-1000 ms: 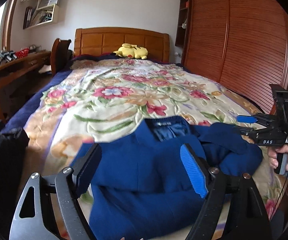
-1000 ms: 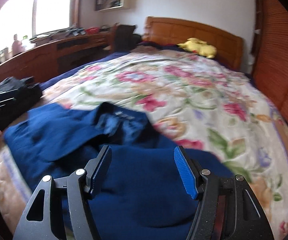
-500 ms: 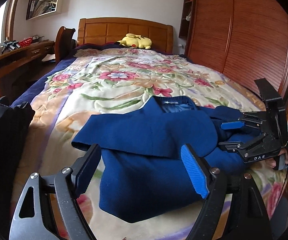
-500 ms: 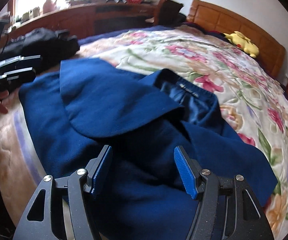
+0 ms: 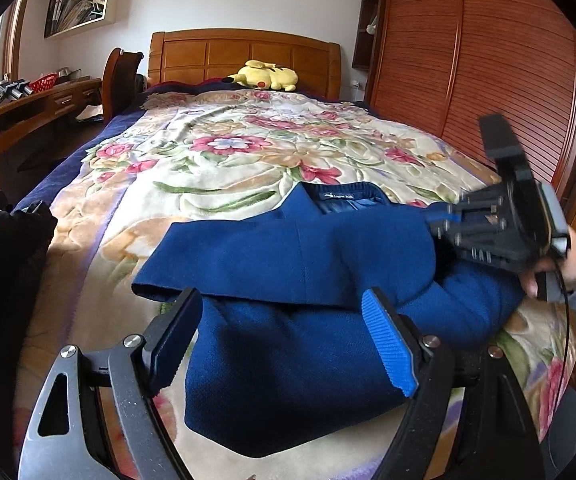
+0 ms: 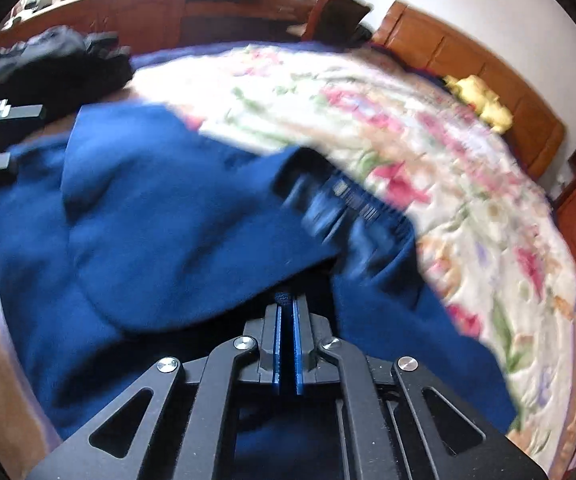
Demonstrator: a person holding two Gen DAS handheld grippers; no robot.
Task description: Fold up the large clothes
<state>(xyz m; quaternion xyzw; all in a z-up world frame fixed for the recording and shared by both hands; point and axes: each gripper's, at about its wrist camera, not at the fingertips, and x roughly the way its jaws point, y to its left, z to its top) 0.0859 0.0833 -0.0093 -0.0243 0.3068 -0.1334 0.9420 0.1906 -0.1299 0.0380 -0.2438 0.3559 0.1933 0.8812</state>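
Blue coat (image 5: 296,304) on flowered bedspread (image 5: 223,160), part-folded, near the foot of the bed.

Coat lay collar toward the wooden headboard (image 5: 243,56), one side turned over across the body. Left gripper (image 5: 279,340): jaws released and wide apart, poised above the lower hem, holding nothing. Right gripper (image 6: 286,312): jaws clenched together at the edge of the folded flap; whether cloth lay between them could not be told. Yellow plush toy (image 5: 265,76) at the headboard; black garment (image 5: 3,264) at the bed's left edge.
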